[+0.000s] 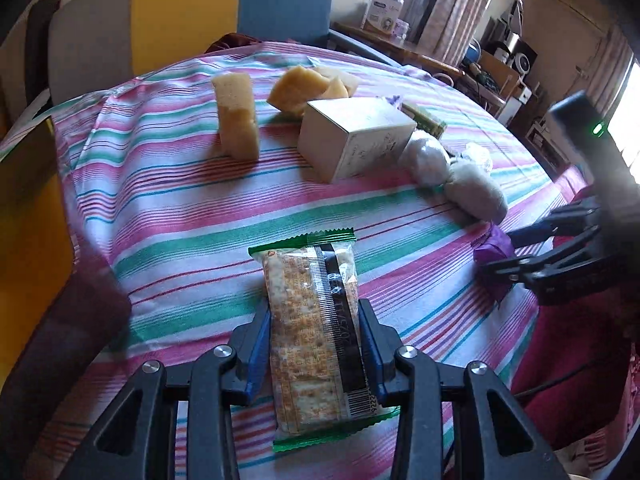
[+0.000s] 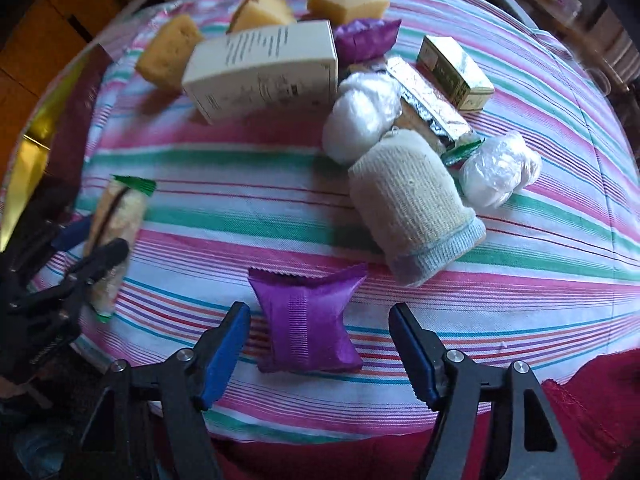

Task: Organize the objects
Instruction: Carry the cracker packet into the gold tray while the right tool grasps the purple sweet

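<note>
Green-edged cracker packet (image 1: 316, 336) pinched lengthwise; purple sachet (image 2: 306, 322) lies flat.

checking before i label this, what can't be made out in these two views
- Printed text on the white cardboard box: right wrist view, too small and blurred.
- Green-edged cracker packet: right wrist view, blurred, partly behind the left gripper.
- Purple foil sachet: left wrist view, mostly behind the right gripper.

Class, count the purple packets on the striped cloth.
2. One purple packet lies between the open right gripper fingers; another purple packet sits behind the white box. The pile may hide more.
</note>
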Motion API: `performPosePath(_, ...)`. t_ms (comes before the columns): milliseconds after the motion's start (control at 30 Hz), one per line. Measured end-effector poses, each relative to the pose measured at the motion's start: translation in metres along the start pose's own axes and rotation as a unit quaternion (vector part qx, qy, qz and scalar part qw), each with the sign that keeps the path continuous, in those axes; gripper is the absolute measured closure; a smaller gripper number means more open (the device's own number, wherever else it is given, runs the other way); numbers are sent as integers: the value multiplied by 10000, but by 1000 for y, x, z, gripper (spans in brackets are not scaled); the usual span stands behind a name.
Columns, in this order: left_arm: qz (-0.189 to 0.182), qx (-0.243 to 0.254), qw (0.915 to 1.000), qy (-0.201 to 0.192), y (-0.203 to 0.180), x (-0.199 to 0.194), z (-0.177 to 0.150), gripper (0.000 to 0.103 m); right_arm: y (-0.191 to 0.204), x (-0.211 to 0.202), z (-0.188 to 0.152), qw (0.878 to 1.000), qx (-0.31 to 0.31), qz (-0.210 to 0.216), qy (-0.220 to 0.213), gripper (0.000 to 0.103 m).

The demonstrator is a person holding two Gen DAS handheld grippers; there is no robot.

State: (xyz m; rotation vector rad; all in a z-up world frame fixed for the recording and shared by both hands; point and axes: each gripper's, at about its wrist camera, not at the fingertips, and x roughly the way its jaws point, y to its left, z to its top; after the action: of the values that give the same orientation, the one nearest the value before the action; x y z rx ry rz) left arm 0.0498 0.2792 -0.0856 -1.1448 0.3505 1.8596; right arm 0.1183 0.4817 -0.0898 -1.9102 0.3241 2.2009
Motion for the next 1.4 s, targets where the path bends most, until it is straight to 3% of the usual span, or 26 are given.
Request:
performPosePath(33,-80,-15,9999,-132,1,-8,-1,64,1,3,1,10000,-37,-53,26,60)
performPosePath(67,-90,-17,9997,-246,3,-17,-3,64,0,4,1,10000,-24,-56,24,67)
performPosePath(200,-121,-356,9967,-715,26,-62,-2,64,-3,4,1,10000,-35,-23,-23,68)
performPosePath(367,300,-1213,9870,-1013,94,-111,0,64,-5,6,1,10000,-46,-55,-30,68)
performPosePath(533,1202,-2106,9659,-912,197,-137,1,64,-11,5,3,9999,-26,-29,-95,68)
performPosePath(733,1902,-2931,9346,-671,297,-138,2,64,-19,5,6,9999,-12,23,-126,68)
performPosePath(933,2195,-3312,9163,-514,337,-117,-1,64,-28,6,12,9999,-9,37,-100,68)
performPosePath(1100,2530,-3252,9103,-392,350,-103,5,63,-38,6,18,10000,-6,34,-73,68)
performPosePath(1167,2774,-3233,9041,-337,355,-99,7,63,-42,6,21,10000,-2,34,-70,68)
performPosePath(1400,3014,-3135,8998,-347,359,-104,8,56,-44,9,20,10000,5,23,-66,67)
